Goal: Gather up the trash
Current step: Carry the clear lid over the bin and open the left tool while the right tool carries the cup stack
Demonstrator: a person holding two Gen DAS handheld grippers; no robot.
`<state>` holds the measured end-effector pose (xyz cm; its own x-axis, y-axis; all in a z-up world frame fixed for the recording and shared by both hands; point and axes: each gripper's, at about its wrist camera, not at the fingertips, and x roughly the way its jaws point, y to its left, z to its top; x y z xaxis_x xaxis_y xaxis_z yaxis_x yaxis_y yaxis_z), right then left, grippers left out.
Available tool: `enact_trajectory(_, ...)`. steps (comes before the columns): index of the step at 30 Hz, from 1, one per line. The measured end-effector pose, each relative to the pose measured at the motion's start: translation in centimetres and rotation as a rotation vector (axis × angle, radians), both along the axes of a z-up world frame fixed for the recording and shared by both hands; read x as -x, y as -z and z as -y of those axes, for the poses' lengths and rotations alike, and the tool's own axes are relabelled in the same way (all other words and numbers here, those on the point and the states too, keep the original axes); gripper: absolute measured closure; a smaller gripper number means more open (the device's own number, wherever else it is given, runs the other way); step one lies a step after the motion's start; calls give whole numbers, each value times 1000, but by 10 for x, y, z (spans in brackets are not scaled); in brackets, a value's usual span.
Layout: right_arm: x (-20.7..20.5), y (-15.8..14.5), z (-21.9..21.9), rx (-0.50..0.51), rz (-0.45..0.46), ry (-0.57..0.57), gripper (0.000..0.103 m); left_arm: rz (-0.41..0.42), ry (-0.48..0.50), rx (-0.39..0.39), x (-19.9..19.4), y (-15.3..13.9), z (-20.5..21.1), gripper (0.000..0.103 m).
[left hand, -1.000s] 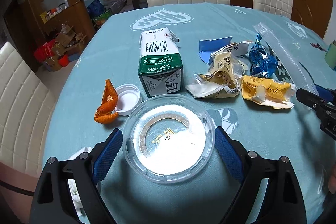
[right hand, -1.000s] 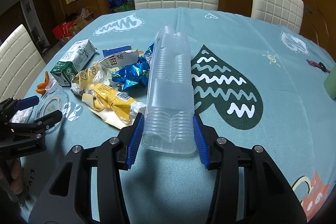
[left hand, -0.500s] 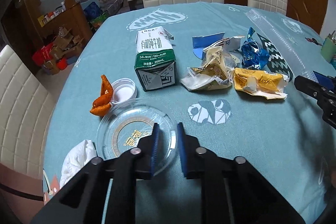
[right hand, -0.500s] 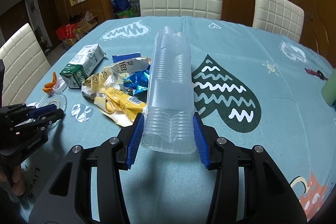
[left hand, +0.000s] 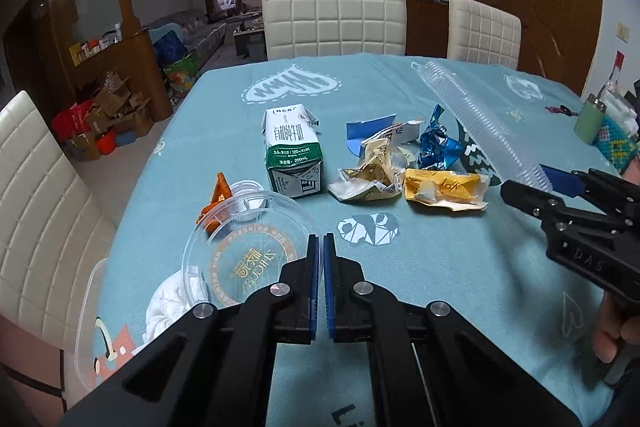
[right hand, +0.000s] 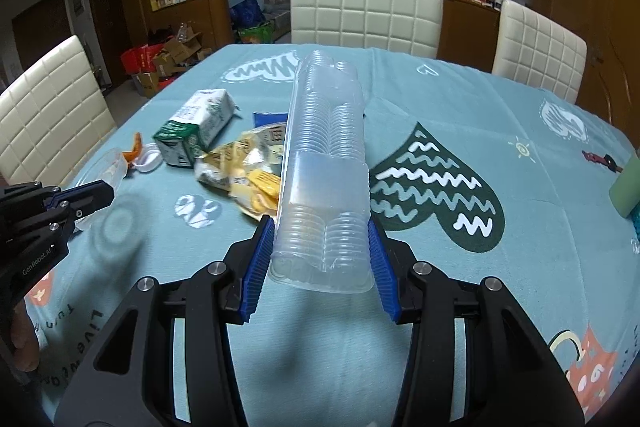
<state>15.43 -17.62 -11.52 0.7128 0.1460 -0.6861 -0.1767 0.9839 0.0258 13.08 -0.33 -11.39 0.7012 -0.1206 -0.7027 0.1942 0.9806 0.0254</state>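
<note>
While the teal tablecloth (right hand: 460, 115) spreads wide under everything, the long clear plastic tray (right hand: 326, 163) runs lengthwise away from the camera toward the far chair, its near end clamped between the blue pads of the right gripper (right hand: 322, 259). Left of it lie the milk carton (left hand: 292, 151), on its side with its base toward the left camera, and crumpled wrappers (left hand: 440, 187). The left gripper (left hand: 321, 251) has just closed, pinching the rim of the round clear lid (left hand: 244, 247), which tilts up off the cloth.
</note>
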Motion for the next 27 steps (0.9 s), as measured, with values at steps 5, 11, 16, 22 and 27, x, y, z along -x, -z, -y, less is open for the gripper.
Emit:
enact_trajectory(5,11,-8,-13,18,24,-30,55,24,-10,9,13,-8,-9,100)
enact_trajectory(11,26,-20,-32,36,54,-70,55,66,-23,2,32,-17,-21,100)
enact_trajectory(16,40,-30,-50,60,87,-103,55,97,-43,-6,46,-23,-32,100)
enact_trajectory(22,53,-37,-74,73,112,-152,55,121,-84,11,60,-28,-56,100)
enact_trajectory(27,61,-39,-96,92,124,-199,55,127,-118,14,68,-26,-72,100)
